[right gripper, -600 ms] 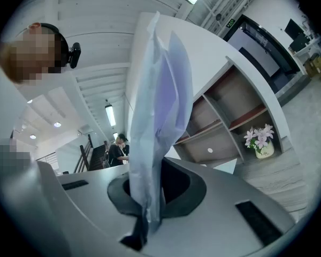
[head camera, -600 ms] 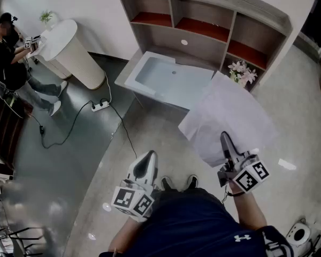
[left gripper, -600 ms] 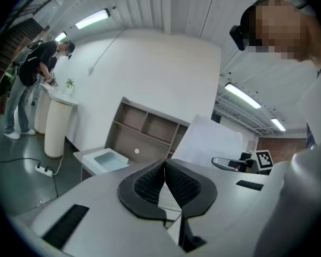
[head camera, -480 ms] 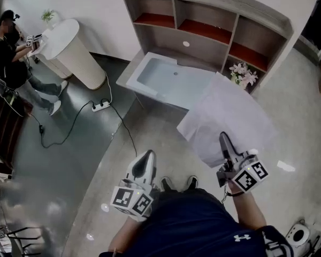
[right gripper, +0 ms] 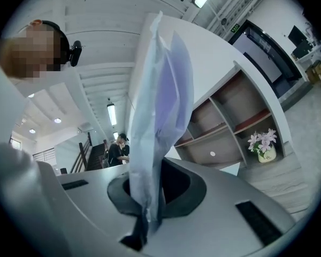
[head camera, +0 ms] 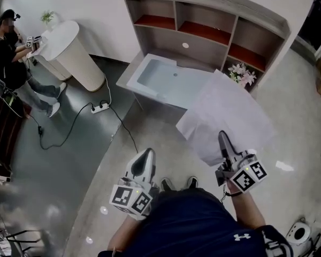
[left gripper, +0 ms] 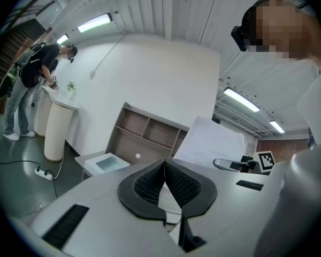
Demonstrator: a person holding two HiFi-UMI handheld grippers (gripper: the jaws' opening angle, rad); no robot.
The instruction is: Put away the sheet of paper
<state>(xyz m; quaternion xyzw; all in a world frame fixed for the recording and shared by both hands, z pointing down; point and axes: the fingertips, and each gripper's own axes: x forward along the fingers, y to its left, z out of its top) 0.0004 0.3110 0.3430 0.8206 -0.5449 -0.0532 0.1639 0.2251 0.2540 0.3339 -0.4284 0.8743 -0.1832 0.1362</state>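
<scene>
- Head view: the right gripper (head camera: 223, 139) is clamped on the paper's (head camera: 227, 108) near edge, holding it aloft short of the shelf (head camera: 203, 42).
- The left gripper (head camera: 147, 155) is closed and empty.
- This looks like the carrying step; next the paper probably needs bringing closer and sliding in flat.

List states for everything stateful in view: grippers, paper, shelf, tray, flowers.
right gripper: shut on the sheet of paper's near edge.
left gripper: shut, nothing between the jaws.
sheet of paper: held in the air by one edge, bowed, not yet put away.
shelf unit: open-fronted, upper compartments empty.
tray: empty.
flower pot: upright, under the right-hand shelf.
</scene>
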